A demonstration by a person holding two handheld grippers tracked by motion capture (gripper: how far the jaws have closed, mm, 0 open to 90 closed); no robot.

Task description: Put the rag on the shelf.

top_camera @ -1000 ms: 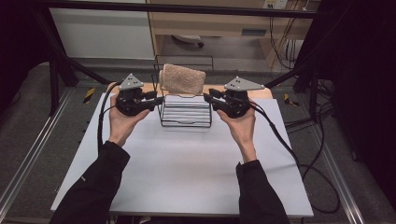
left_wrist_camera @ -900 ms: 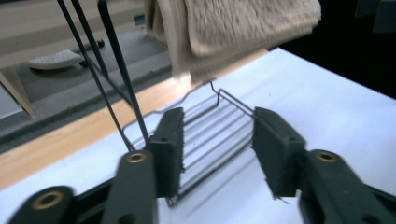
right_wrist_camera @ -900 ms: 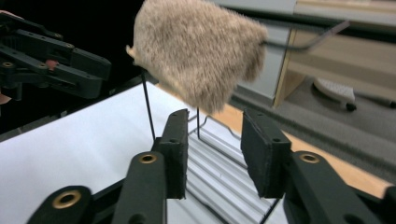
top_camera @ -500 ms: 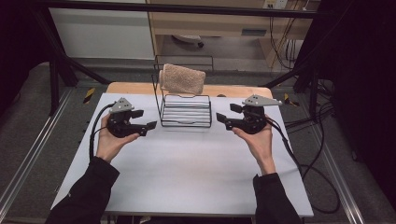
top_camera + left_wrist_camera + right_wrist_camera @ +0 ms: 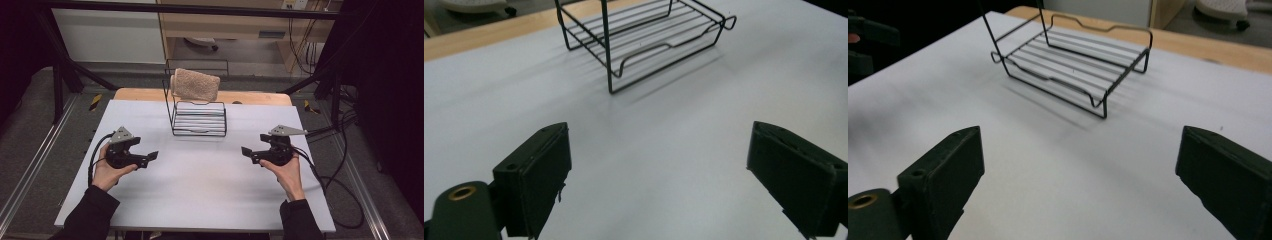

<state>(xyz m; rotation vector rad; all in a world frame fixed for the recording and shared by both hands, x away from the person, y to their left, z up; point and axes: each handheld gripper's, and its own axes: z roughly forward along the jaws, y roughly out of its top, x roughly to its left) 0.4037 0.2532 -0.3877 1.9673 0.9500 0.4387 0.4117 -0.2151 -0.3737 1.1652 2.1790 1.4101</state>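
Both tools pulled back from wire rack (image 5: 199,116) since earlier frames, now well apart on either side. Left tool (image 5: 145,159), right tool (image 5: 250,154): jaws wide, holding nothing. Rolled towel (image 5: 195,84) rests on rack's top, probably left there. White surface (image 5: 200,190) otherwise bare; dark frame, wooden bench behind.

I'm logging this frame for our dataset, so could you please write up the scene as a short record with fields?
Surface: white table
Rack: black wire rack, two tiers, standing at the table's far middle
Towel: rolled beige towel lying on the rack's upper tier
Lower tier: bare
Left gripper: jaws wide apart, holding nothing, left of the rack
Right gripper: jaws wide apart, holding nothing, right of the rack
Contact: neither gripper touches the rack
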